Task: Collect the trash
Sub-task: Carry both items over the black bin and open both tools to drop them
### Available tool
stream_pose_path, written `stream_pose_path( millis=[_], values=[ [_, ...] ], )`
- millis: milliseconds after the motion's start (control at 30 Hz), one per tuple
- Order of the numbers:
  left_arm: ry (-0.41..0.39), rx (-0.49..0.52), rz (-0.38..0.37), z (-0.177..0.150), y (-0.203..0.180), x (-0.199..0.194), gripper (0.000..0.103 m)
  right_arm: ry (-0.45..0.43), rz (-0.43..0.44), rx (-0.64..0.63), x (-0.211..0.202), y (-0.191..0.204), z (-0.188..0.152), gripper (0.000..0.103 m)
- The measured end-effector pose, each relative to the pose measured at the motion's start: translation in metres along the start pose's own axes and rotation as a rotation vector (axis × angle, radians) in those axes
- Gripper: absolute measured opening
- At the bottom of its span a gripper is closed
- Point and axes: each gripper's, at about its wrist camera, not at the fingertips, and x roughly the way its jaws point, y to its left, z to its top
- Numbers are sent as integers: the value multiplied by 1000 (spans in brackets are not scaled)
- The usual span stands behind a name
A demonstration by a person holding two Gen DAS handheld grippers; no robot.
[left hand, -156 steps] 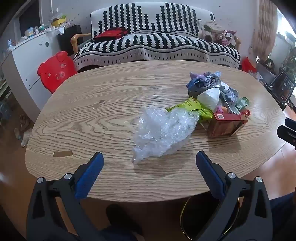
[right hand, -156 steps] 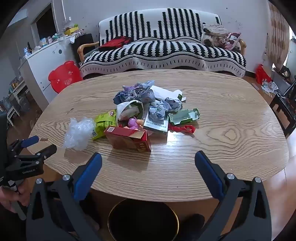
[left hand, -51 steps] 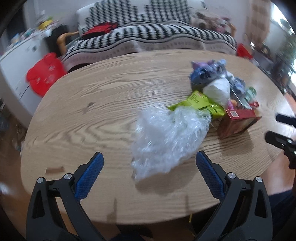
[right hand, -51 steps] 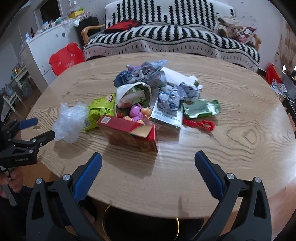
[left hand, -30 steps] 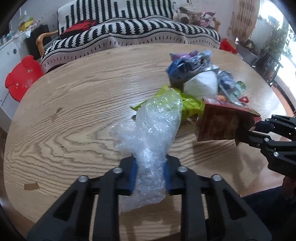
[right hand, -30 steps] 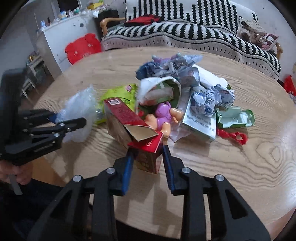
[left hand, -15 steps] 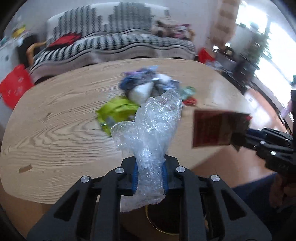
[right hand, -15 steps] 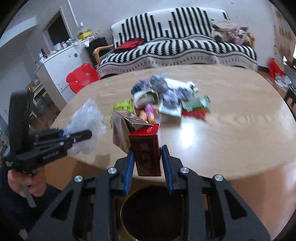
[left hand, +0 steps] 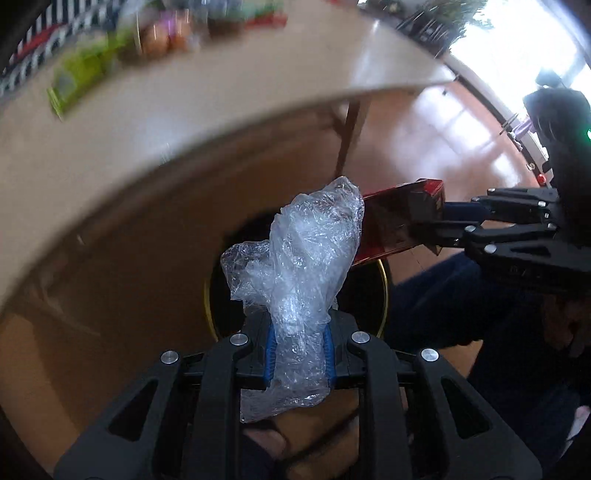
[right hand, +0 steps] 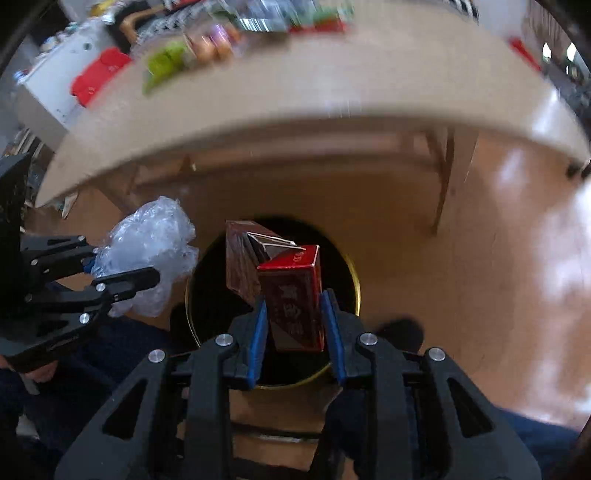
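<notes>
Pointing steeply down past the near edge of the wooden table (right hand: 332,96), both tools at once. Left gripper (left hand: 297,349) clamped on a crumpled clear plastic bag (left hand: 306,266), blue pads pressed into its lower end, the rest puffing up above the jaws. Right gripper (right hand: 295,332) clamped on a red carton (right hand: 291,295), its torn flap standing open at the far end. Both loads hanging over a round black bin (right hand: 347,280) with a gold rim, standing on the floor just under the table's near edge; bag toward the bin's left rim in the right wrist view, carton over its dark middle. Each tool visible from the other's camera: right one entering from the right of the left wrist view, box just beside the bag, contact between the two not clear.

Far off on the tabletop, smeared by blur, the remaining trash pile (right hand: 229,33): a lime-green wrapper (right hand: 166,62), something pink and orange, a strip of red. Table legs (right hand: 441,184) in shadow beneath. Reddish-brown glossy floor (right hand: 517,258) catching window glare at right. At far left, a white cabinet (right hand: 48,81) with a red stool (right hand: 98,74) beside it. Dark blue trouser legs (left hand: 461,295) near the bin.
</notes>
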Motion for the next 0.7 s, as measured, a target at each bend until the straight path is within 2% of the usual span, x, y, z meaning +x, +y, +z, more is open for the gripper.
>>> stream_pose_path(
  millis=[133, 200, 267, 300, 333, 367, 400, 600, 700],
  values=[
    [62, -46, -23, 8, 2, 27, 20, 57, 9, 12, 20, -3, -8, 29],
    [72, -70, -41, 12, 1, 33, 20, 60, 11, 13, 21, -3, -5, 29],
    [67, -65, -25, 12, -3, 33, 20, 55, 11, 7, 21, -1, -2, 30],
    [66, -68, -27, 11, -3, 31, 25, 55, 4, 6, 23, -2, -4, 32],
    [69, -77, -35, 11, 1, 29, 40, 57, 0, 8, 25, -3, -3, 47],
    [70, -84, -42, 10, 3, 25, 51, 52, 1, 13, 24, -3, -4, 57],
    [68, -94, -48, 12, 6, 23, 67, 43, 3, 14, 21, -1, -2, 74],
    [62, -77, -46, 12, 6, 22, 73, 17, 2, 23, 11, -1, 6, 77],
    [72, -78, -48, 13, 5, 25, 81, 7, -1, 36, 9, -3, 9, 80]
  ],
)
